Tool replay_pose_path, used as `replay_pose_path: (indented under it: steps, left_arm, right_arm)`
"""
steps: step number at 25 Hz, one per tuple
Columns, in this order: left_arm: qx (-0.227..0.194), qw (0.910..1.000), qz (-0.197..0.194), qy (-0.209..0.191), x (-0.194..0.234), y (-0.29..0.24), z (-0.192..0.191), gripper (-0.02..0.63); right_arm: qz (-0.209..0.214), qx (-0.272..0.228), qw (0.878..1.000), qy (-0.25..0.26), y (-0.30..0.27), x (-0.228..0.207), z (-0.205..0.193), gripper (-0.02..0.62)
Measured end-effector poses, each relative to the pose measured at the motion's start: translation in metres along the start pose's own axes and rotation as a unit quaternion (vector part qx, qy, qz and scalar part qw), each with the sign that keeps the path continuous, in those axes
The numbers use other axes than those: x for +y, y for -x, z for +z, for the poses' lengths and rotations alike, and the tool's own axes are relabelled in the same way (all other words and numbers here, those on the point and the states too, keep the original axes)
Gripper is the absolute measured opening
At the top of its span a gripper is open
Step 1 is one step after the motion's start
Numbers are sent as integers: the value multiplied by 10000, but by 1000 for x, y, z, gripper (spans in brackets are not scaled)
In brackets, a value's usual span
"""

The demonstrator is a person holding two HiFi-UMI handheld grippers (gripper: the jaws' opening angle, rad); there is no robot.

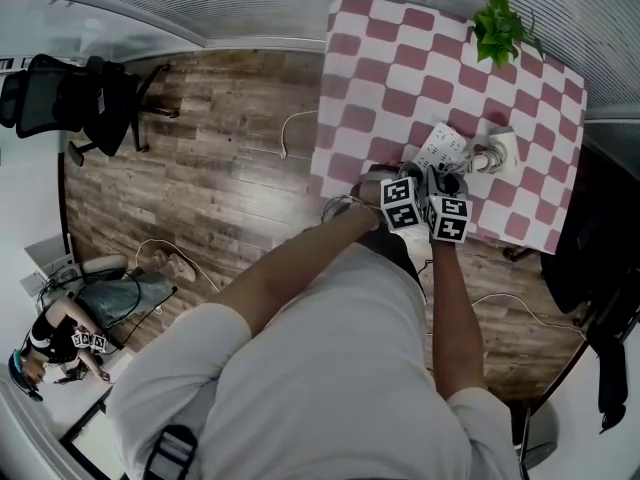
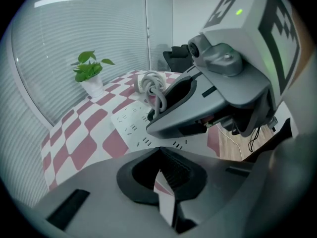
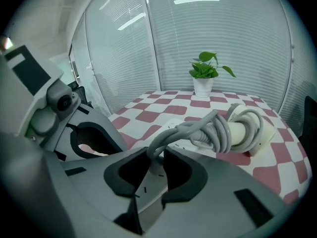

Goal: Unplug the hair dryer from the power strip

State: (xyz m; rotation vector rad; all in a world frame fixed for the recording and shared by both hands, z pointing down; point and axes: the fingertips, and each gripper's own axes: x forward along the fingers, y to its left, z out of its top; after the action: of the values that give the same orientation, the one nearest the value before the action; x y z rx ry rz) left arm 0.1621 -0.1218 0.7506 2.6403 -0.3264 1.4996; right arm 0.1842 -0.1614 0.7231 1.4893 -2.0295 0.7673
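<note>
Two grippers work at the near edge of the table (image 1: 380,68), both over the power strip (image 1: 441,149). Right gripper (image 3: 155,155): jaws roughly half closed, pads pressed on the white plug (image 3: 153,171) seated in the strip, with the cord (image 3: 218,130) rising out between them. The grip is on the plug body, not the cord, likely so the pull acts on the plug itself.

Left gripper (image 2: 160,155): jaws together at the tips, nothing held. It points down at the strip's near end, probably to pin the strip so it doesn't lift; contact unclear.

The hair dryer (image 1: 497,151) lies on its side just beside the strip, toward the right edge, cord wound round it, so there looks to be little slack. Plug not yet out.

Only container: a white pot (image 3: 203,87) at the far right corner, holding a green plant (image 3: 205,71).
</note>
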Motion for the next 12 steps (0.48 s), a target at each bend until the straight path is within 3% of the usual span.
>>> replay_pose_path:
  steps: [5, 9, 12]
  left_arm:
    - [72, 9998, 131, -96, -1, 1, 2, 29]
    - [116, 9999, 72, -89, -2, 0, 2, 29]
    - [146, 9999, 16, 16, -2, 1, 0, 29]
  right_arm:
    - [44, 6, 9999, -141, 1, -3, -5, 107]
    - [182, -407, 9990, -40, 17, 3, 30, 106]
    - [275, -385, 9989, 43, 13, 4, 43, 107]
